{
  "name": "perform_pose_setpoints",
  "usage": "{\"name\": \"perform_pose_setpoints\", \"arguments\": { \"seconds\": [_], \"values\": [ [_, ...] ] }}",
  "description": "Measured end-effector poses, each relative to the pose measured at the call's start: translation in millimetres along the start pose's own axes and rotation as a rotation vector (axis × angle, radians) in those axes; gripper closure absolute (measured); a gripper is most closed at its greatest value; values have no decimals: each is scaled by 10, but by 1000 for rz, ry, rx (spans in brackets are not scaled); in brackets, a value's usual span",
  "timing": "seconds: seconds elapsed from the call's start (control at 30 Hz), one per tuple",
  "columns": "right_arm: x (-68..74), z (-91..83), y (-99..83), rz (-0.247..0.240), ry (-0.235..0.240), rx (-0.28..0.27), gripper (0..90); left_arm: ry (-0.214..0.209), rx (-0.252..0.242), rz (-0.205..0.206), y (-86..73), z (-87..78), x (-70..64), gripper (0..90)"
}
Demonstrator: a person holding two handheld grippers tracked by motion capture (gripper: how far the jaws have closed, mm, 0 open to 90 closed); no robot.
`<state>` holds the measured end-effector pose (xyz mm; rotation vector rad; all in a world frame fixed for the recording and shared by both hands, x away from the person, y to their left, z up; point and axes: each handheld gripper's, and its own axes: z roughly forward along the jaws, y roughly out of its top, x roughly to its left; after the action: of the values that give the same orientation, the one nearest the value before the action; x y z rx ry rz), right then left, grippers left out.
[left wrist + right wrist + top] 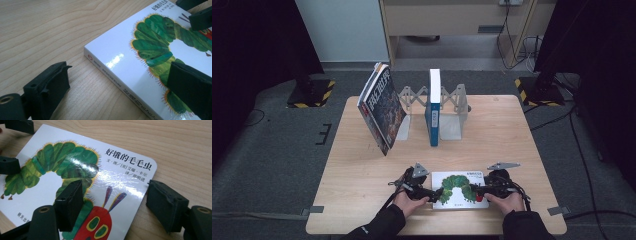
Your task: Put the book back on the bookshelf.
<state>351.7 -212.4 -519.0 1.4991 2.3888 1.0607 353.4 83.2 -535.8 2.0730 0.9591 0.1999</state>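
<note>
The caterpillar book (459,189) lies flat near the table's (362,165) near edge; the left hand-held gripper (435,194) and the right hand-held gripper (475,189), both spread, straddle its opposite edges.

Caterpillar book (140,62) cut off at edge; spine print (117,83) blurred.

Far side: leaning book (381,107), upright blue book (433,107) and metal bookend rack (451,107) are blocking.
Middle: bare wooden table (362,165) is lying open.

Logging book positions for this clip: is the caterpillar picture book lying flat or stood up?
Lying flat, cover up. The caterpillar book rests on the table, its spine along the wood in the left gripper view.
</note>
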Motion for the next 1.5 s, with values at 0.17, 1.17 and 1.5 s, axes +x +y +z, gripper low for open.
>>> {"name": "perform_pose_setpoints", "arguments": {
  "seconds": [0.17,1.17,1.5],
  "values": [
    [37,-34,-38,1,-7,5,307,6,-11,-29,-11,-26,3,68],
    [-109,-195,121,106,114,-213,336,-30,-40,-80,41,22,-113,173],
    [-100,-213,148,120,133,-249,321,-57,-55,-105,16,49,-66,109]
  ]
}}
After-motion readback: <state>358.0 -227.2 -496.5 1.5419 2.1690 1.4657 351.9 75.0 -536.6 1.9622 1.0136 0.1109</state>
